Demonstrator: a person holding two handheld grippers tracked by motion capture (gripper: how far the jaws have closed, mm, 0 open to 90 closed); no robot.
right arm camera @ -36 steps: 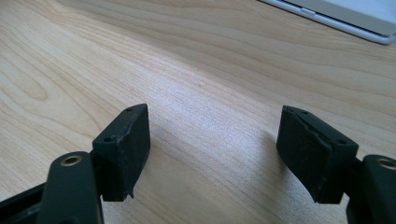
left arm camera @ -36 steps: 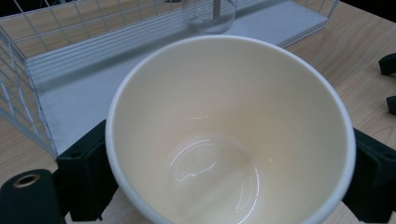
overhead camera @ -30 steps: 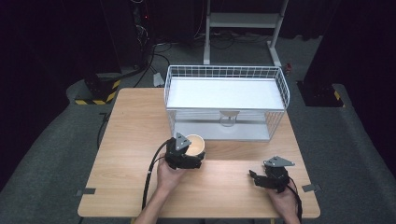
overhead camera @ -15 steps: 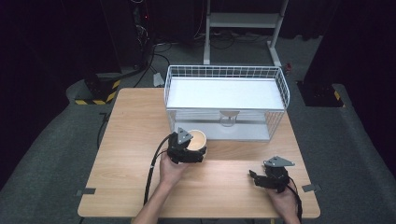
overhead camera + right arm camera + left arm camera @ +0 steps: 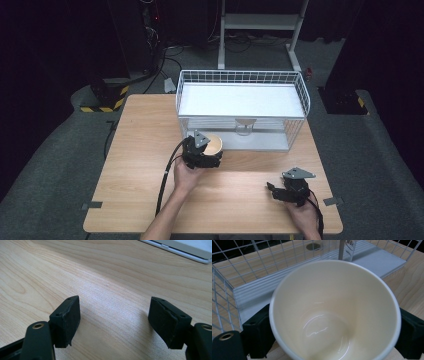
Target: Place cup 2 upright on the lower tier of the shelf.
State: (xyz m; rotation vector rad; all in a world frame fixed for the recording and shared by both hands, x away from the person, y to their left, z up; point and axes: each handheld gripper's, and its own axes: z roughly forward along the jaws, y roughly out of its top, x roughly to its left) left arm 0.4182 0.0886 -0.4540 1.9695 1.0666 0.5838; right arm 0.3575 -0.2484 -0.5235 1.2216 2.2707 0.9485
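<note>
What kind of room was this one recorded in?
Probably a lab or studio set up for recording, not a home: a lone wooden table on grey carpet, dark surroundings with cables, and a metal stand behind the wire basket.

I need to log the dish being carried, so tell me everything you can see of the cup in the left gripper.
The cup is cream, glossy like ceramic or coated paper, round-rimmed and narrowing to its base. It is empty and upright. The left gripper is shut on its sides, holding it by the front of the wire basket.
</note>
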